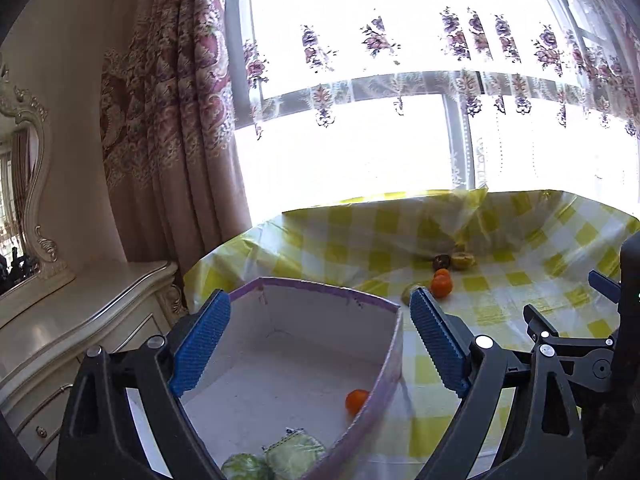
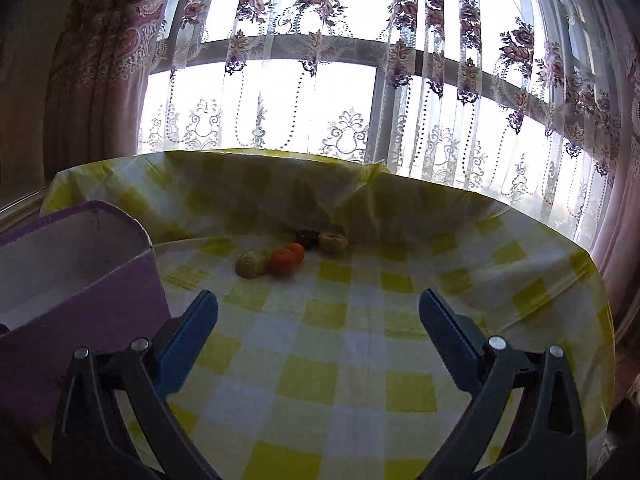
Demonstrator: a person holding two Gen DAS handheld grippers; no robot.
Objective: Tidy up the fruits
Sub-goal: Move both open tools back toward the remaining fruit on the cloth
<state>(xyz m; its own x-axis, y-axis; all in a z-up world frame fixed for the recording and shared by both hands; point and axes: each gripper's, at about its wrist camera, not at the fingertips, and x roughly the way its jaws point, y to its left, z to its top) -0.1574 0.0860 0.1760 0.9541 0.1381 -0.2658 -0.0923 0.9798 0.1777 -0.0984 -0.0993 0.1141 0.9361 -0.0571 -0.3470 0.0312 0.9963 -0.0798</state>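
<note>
In the left wrist view my left gripper (image 1: 320,296) hangs open over a purple box (image 1: 304,312) with a white inside. The box holds an orange (image 1: 356,400) and two green netted fruits (image 1: 292,452). Beyond it on the table lie two oranges (image 1: 441,284), a dark fruit (image 1: 441,261) and a yellow-green fruit (image 1: 463,260). In the right wrist view my right gripper (image 2: 318,298) is open and empty above the yellow checked tablecloth (image 2: 360,360). Well ahead of it are a green fruit (image 2: 250,264), the oranges (image 2: 286,258), the dark fruit (image 2: 306,237) and the yellow-green fruit (image 2: 332,242). The box (image 2: 80,280) stands at its left.
A cream dresser (image 1: 100,312) with an ornate mirror (image 1: 24,184) stands left of the table. Heavy curtains (image 1: 168,120) and sheer lace curtains (image 2: 320,80) hang before a bright window behind the table. The tablecloth rises in a fold (image 2: 360,192) along the far edge.
</note>
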